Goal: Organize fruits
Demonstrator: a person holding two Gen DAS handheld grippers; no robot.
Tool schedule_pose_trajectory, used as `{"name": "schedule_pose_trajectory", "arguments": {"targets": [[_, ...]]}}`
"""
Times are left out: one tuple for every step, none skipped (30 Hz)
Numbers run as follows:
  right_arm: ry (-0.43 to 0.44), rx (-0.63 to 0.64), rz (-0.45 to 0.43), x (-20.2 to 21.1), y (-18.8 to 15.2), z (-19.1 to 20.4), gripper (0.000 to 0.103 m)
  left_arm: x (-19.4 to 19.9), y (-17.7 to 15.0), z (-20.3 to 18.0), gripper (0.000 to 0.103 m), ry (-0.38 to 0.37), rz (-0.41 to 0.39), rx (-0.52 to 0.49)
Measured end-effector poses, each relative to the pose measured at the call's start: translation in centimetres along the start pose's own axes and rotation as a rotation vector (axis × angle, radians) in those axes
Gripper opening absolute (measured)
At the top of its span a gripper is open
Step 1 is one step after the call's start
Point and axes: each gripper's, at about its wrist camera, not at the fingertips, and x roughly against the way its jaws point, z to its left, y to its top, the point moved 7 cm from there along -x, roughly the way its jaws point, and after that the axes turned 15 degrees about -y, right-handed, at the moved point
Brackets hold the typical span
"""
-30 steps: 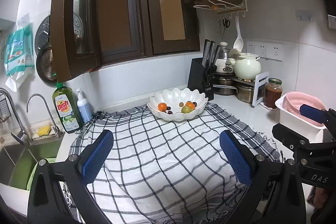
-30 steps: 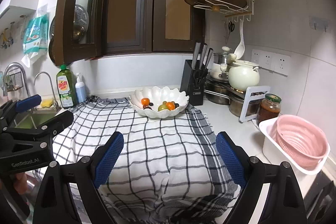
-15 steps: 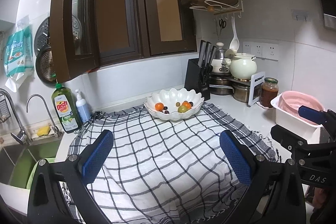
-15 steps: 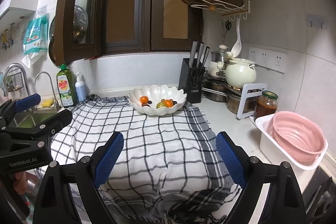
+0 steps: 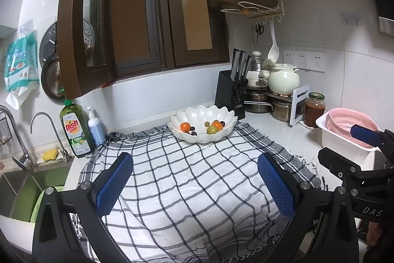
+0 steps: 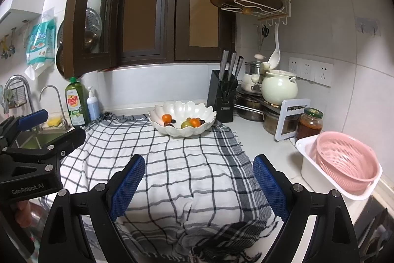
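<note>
A white scalloped bowl (image 5: 227, 115) stands at the far edge of a checked cloth (image 5: 187, 179). It holds orange fruits (image 5: 185, 126), a green one (image 5: 211, 130) and dark grapes. The bowl also shows in the right wrist view (image 6: 204, 111). A pink colander (image 6: 344, 162) sits in a white tub (image 6: 312, 168) at the right. My left gripper (image 5: 195, 175) is open and empty over the cloth's near half. My right gripper (image 6: 198, 179) is open and empty, near the cloth's front edge. Both are well short of the bowl.
A black knife block (image 5: 231, 95) stands right behind the bowl. Pots, a cream kettle (image 5: 283, 79) and a jar (image 5: 314, 106) crowd the back right. Dish soap (image 5: 75, 130), a faucet and a sink (image 5: 22, 189) lie at the left. An open brown window frame (image 5: 73, 41) hangs overhead.
Both grippers have drawn back from the bowl, which now looks smaller and farther. Both stay open and empty.
</note>
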Motion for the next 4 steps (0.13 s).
{"name": "schedule_pose_trajectory", "arguments": {"targets": [[0.0, 0.002, -0.001, -0.02, 0.03, -0.03, 0.09, -0.03, 0.02, 0.02, 0.103, 0.003, 0.0, 0.001], [0.0, 0.003, -0.002, -0.05, 0.06, -0.05, 0.09, -0.03, 0.03, 0.06, 0.103, 0.004, -0.002, 0.001], [0.0, 0.004, -0.002, -0.1, 0.1, -0.06, 0.09, -0.07, 0.04, 0.06, 0.103, 0.005, -0.002, 0.001], [0.001, 0.005, -0.001, -0.13, 0.12, -0.05, 0.09, -0.08, 0.03, 0.09, 0.103, 0.005, -0.001, 0.003]]}}
